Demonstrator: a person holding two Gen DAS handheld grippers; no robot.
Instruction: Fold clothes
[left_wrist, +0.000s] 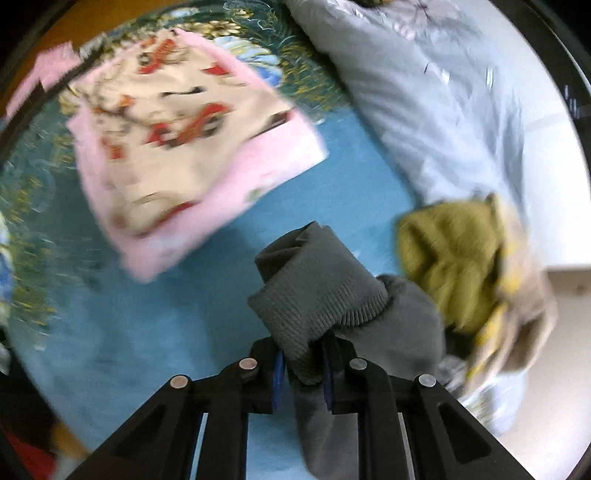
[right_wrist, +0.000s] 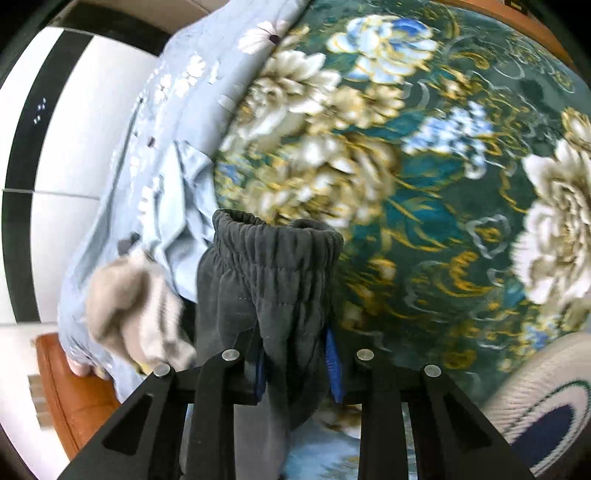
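My left gripper is shut on the ribbed cuff of a dark grey garment, which bunches up above the fingers and hangs down between them. My right gripper is shut on the gathered elastic waistband of the same grey garment, held up above the bed. Both views are blurred by motion. A folded pink piece with a cream cartoon print lies on the blue bed cover ahead of the left gripper.
An olive-green and beige heap of clothes lies right of the left gripper. A pale blue floral quilt is bunched along the bed's side. The teal flowered blanket fills the right wrist view; a beige garment lies at left.
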